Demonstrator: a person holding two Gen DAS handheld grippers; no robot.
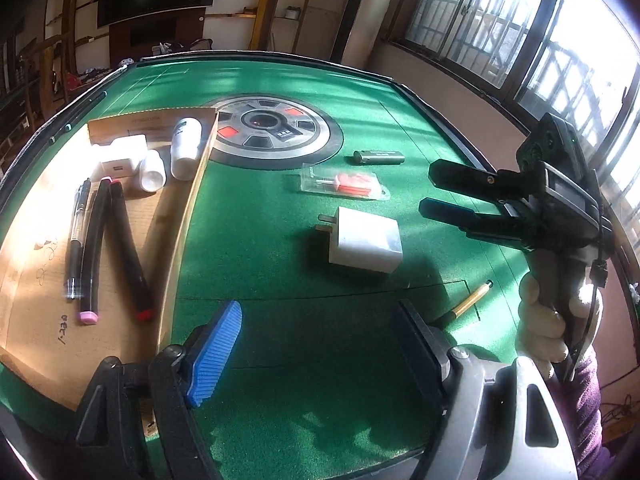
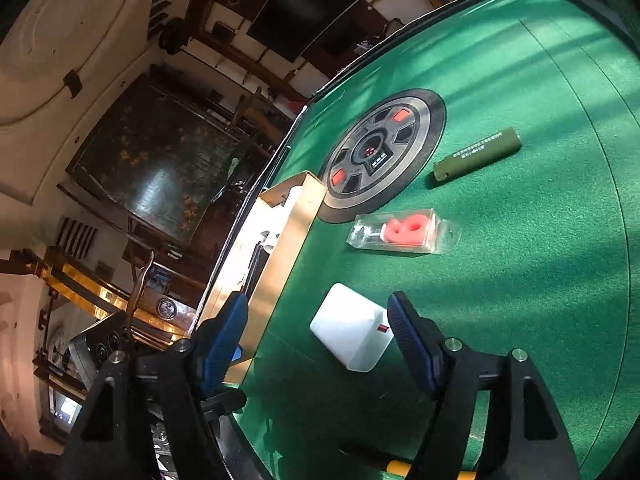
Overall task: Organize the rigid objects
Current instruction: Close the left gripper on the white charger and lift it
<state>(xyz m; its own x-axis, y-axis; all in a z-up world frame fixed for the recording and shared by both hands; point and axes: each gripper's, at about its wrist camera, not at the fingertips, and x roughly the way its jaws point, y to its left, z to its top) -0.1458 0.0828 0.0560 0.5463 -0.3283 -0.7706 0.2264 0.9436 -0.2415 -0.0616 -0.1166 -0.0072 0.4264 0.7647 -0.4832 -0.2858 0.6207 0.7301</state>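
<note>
Both hand-held grippers agape, empty; only left view shows markers (image 1: 116, 248) in cardboard tray (image 1: 176, 240).

A white charger (image 1: 366, 240) is seen lying flat at frame centre on the green felt, prongs leftward. Above it a clear packet with red contents (image 1: 346, 186) and an olive lighter (image 1: 379, 157) are laid. Pens, markers and white bottles are gathered in the cardboard tray (image 1: 188, 216) at left.

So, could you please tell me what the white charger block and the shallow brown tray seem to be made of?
The white charger block looks like smooth moulded plastic: uniform white faces, rounded edges, soft sheen, metal prongs at one end. The shallow brown tray is probably cardboard: matte tan surface, thin folded walls, handwriting on its floor.
</note>
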